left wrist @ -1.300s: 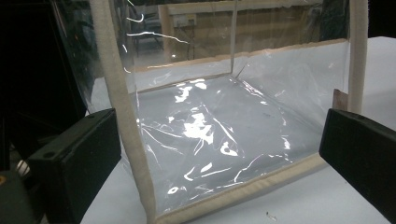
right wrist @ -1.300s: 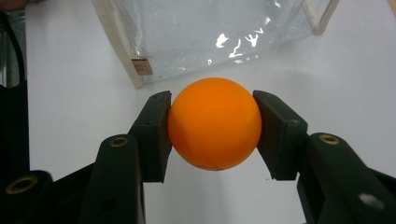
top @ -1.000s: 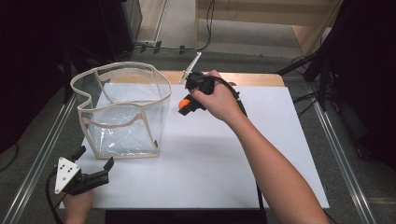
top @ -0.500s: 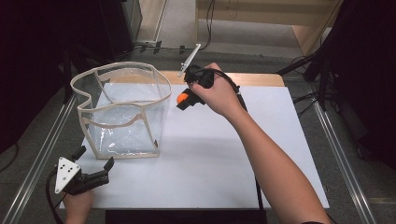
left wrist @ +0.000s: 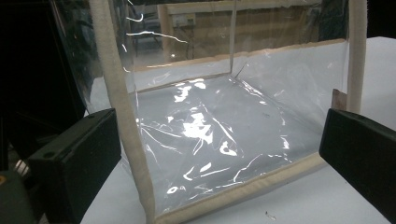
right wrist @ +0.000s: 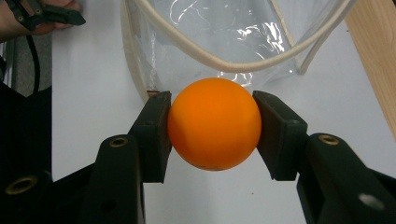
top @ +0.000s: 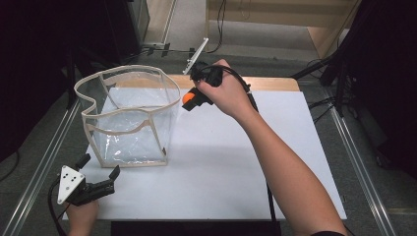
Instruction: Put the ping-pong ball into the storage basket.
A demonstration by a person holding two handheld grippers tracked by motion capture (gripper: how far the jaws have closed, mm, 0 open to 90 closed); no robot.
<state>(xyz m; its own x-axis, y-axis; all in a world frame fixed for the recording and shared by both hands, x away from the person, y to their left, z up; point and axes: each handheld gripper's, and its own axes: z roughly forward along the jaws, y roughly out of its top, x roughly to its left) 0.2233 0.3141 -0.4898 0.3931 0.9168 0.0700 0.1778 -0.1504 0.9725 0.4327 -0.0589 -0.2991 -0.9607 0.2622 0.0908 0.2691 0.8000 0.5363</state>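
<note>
Ball: orange, round, clamped between both jaws of the right tool; a pad presses each side. Held in the air above the far middle of the tabletop, just beside the bag's right rim.

Bag: clear plastic, beige trim, open-topped, upright on the tabletop's left half, nearer the far edge. Rim wavy and sagging.

Right tool: black, gripped in the right hand, pointing left toward the bag.

Left tool: black, grey plate on top, at the near left corner of the tabletop, jaws apart with nothing between them, aimed at the bag's near lower corner, not touching it.

Tabletop: white sheet, wooden strip along far edge.
</note>
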